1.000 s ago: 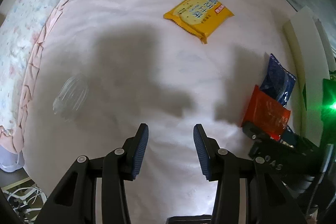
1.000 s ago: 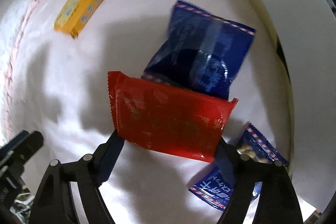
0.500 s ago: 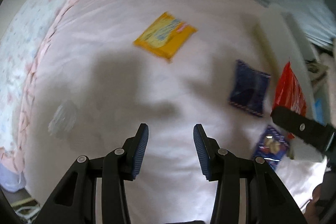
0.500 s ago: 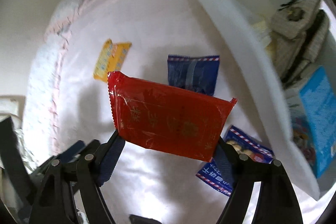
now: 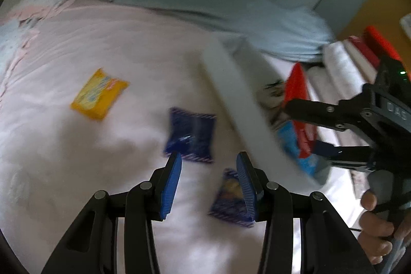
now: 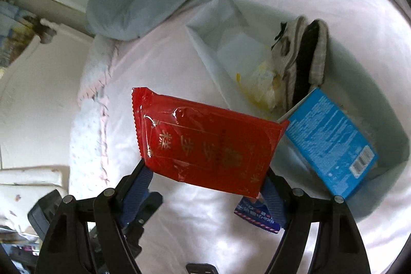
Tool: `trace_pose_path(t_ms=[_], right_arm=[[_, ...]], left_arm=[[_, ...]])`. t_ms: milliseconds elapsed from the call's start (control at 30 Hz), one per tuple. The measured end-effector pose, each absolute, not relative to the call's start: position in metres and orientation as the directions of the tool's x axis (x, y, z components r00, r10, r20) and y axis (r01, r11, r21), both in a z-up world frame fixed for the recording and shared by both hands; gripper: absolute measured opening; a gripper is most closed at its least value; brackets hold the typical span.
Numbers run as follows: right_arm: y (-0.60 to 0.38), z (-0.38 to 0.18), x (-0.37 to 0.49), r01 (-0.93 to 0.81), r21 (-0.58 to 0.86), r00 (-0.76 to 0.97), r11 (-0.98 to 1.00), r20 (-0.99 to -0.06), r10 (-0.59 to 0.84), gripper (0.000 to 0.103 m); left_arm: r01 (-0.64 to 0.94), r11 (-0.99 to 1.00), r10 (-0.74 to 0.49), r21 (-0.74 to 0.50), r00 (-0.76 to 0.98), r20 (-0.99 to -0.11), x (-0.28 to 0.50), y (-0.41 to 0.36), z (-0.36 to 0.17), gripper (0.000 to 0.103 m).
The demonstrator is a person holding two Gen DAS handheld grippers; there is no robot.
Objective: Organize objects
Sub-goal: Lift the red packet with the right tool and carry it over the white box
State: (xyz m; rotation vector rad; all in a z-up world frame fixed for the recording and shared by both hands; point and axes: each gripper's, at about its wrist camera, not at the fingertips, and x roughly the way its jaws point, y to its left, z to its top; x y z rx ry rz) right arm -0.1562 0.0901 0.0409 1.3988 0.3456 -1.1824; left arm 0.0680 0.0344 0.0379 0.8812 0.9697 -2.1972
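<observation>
My right gripper (image 6: 206,179) pinches a glossy red foil packet (image 6: 205,143) printed with unreadable gold characters; left gripper (image 5: 209,182) is spread, empty.

Soft daylight; the left wrist view is smeared by motion blur, with the yellow packet (image 5: 99,97) and blue packets (image 5: 191,134) fuzzy. The right wrist view is sharper, with glare on the red packet (image 6: 205,143) and the bed (image 6: 164,68) washed out bright. Both frames bend strongly and go black at the corners.
</observation>
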Motion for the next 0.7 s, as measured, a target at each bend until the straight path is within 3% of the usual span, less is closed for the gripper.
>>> trace_pose_path(t_ms=[300, 700], right_arm=[[0.112, 0.059, -0.196, 0.645, 0.679, 0.43, -0.351, -0.702, -0.568, 0.08], [0.121, 0.047, -0.233, 0.58, 0.625, 0.31, -0.522, -0.762, -0.568, 0.081]], left_arm=[[0.585, -0.673, -0.195, -0.452, -0.73, -0.655, 0.019, 0.043, 0.045, 0.044], [0.586, -0.684, -0.187, -0.434, -0.717, -0.672, -0.02, 0.055, 0.033, 0.044]])
